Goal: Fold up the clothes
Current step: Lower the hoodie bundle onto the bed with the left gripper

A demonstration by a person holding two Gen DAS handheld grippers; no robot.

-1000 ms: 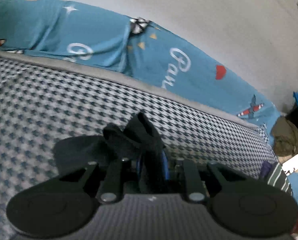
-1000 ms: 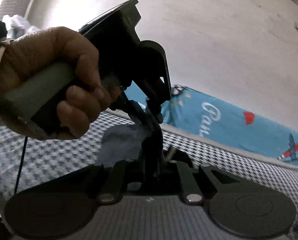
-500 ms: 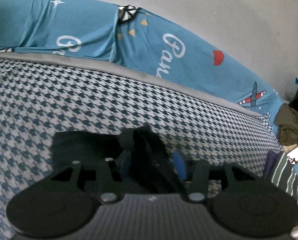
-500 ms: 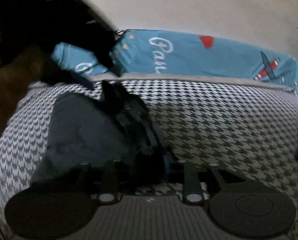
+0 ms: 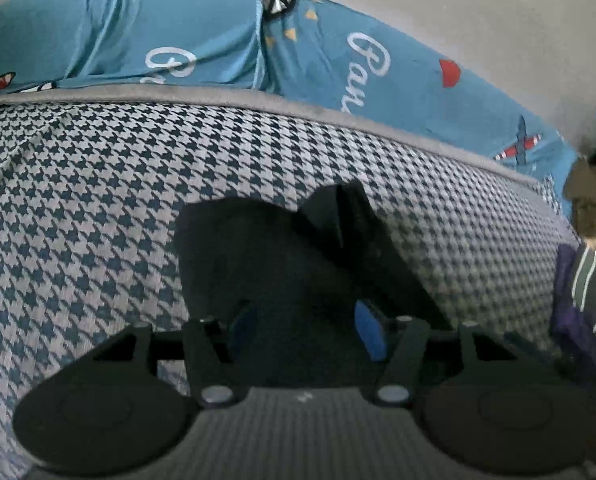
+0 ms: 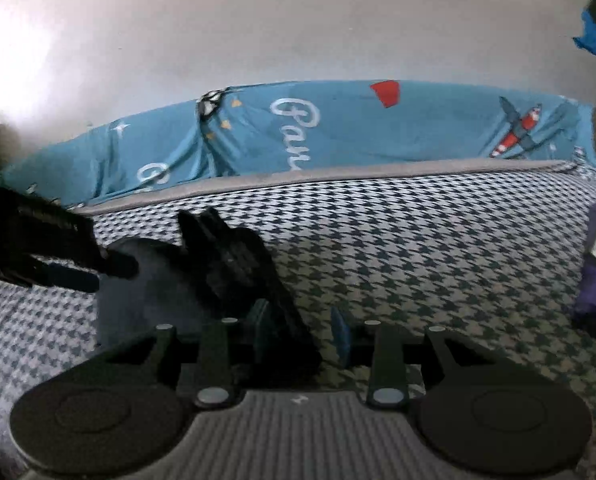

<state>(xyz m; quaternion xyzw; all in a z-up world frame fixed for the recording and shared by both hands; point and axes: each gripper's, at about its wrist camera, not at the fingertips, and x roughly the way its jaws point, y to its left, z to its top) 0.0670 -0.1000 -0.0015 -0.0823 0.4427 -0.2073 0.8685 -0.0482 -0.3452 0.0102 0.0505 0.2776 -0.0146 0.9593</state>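
- Bed cover [image 5: 77, 208]: houndstooth weave, dark blue on pale grey, with a plain grey border along its far edge; it carries everything listed below.
- Blue sheet [image 5: 217, 40]: bunched along the far edge of the bed against a pale wall; printed with white script, stars, a red shape and small aeroplanes.
- Left gripper [image 5: 306, 326]: jaws spread wide, blue pads showing on both fingers; in the right wrist view it enters from the left edge [image 6: 77, 272], tips reaching the garment's left part.
- Dark garment [image 5: 281, 264]: lies flat on the bed cover, near its middle, with one raised, creased peak at its far right corner. In the left wrist view its near portion fills the gap between the open jaws; whether the pads touch the cloth cannot be told.
- Right gripper [image 6: 300, 338]: jaws apart, blue pads visible. The same garment [image 6: 233, 268] sits left of centre in this view; its right edge runs down past the left finger into the gap, while the right finger stands over bare houndstooth.
- Striped clothing [image 5: 586, 292]: green with pale stripes over purple cloth, heaped at the bed's right edge, well apart from the dark garment.
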